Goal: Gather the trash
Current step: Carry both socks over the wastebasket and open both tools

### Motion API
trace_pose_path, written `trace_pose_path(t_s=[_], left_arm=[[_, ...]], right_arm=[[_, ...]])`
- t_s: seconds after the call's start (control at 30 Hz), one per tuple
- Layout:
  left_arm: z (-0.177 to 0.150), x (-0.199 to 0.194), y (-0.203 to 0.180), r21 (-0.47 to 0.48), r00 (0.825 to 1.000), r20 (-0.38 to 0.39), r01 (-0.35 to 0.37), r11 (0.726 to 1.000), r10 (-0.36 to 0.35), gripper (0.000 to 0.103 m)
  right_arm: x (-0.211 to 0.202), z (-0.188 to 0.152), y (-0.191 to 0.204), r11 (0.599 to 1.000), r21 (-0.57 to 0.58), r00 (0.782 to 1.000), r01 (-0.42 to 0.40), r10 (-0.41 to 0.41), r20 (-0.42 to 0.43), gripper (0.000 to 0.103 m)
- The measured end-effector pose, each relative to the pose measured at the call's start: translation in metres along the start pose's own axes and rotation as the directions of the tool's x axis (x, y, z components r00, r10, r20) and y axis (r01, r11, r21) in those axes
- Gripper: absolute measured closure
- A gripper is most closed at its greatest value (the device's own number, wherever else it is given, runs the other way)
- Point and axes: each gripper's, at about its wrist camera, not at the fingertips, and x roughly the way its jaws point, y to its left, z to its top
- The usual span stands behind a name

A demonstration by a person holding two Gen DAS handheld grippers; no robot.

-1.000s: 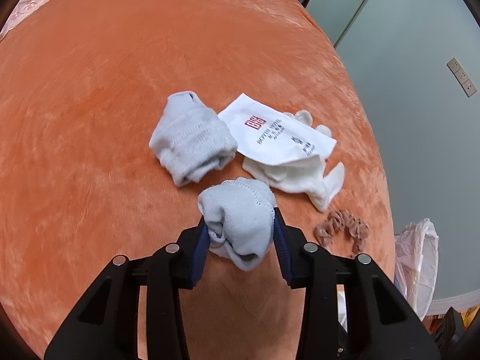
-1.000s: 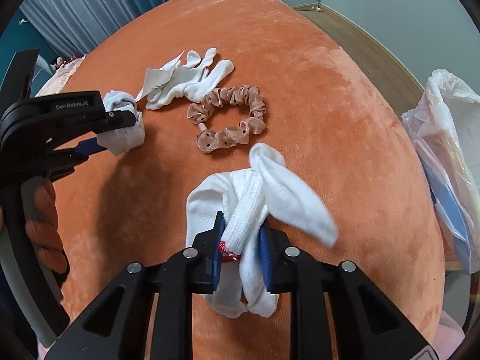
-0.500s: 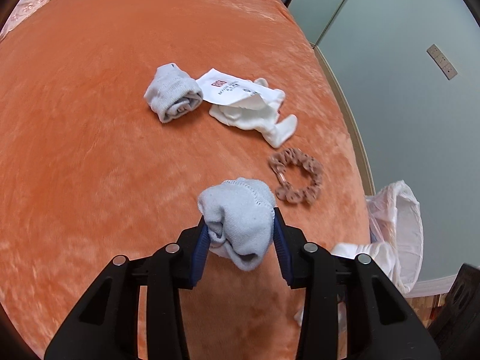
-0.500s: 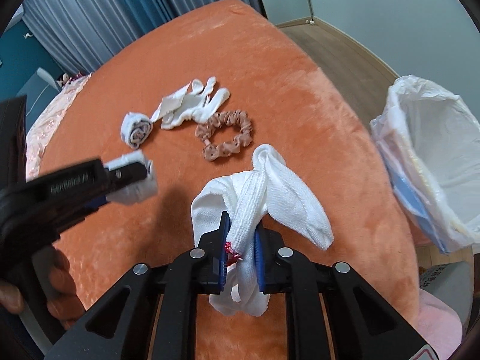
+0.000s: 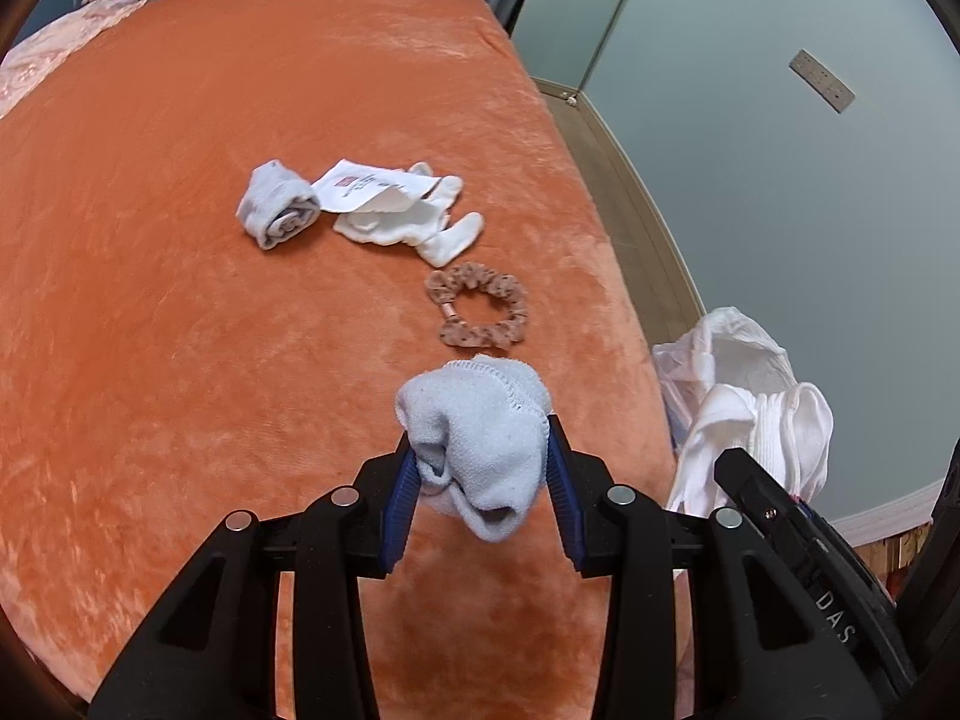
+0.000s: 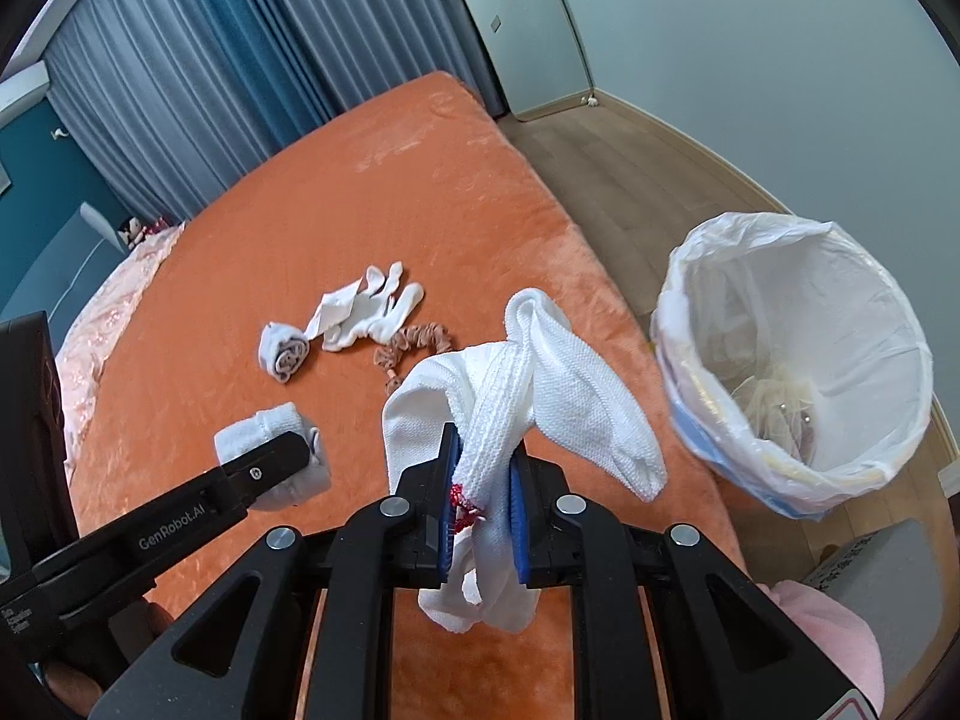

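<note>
Clamping a balled pale-blue sock (image 5: 477,426) between its blue pads, the left tool (image 5: 478,483) hangs above the near part of the orange bed (image 5: 180,330); the sock bulges up past the pads and a loose fold droops beneath them. From the right wrist view the same tool (image 6: 264,468) enters from the left edge with that sock (image 6: 273,426) at its tip, held clear of the bedcover.

The right tool (image 6: 483,498) is clenched on a white sock (image 6: 540,396), its pads pinching a ribbed band of the fabric. One end loops up and flops to the right, and the rest dangles below the pads. A bit of red stitching shows by the left pad. In the left wrist view this white sock (image 5: 756,420) appears at the right, past the bed's edge.

Farther up the bed lie a rolled pale-blue sock (image 6: 283,351), a flat white sock (image 6: 372,315) with a paper tag (image 5: 366,189) resting on it, and a brown dotted scrunchie (image 5: 477,312) just beside them, nearest the tools. The tag's end touches the rolled sock.

On the wooden floor (image 6: 606,156) to the right of the bed stands a bin lined with a white plastic bag (image 6: 798,372), its mouth open. A few pale items lie at the bottom, too indistinct to name. Grey-blue curtains (image 6: 198,84) hang behind the bed.
</note>
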Motion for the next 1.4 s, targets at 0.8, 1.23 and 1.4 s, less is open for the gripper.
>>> trace_pose_path(t_s=[0.8, 1.23, 1.4], left_arm=[[-0.016, -0.012, -0.140, 0.266, 0.998, 0.033, 0.047, 0.963, -0.058, 0.065], [-0.015, -0.002, -0.197, 0.364, 0.996, 0.027, 0.068, 0.929, -0.083, 0.065], [-0.014, 0.004, -0.217, 0.396, 0.996, 0.021, 0.076, 0.915, -0.092, 0.065]], right_arm=[[-0.073, 0.028, -0.096, 0.991, 0.132, 0.984, 0.030, -0.053, 0.170, 0.089], [-0.088, 0.041, -0.136, 0.981, 0.181, 0.971, 0.065, -0.105, 0.217, 0.089], [-0.095, 0.046, -0.145, 0.979, 0.187, 0.967, 0.074, -0.117, 0.228, 0.089]])
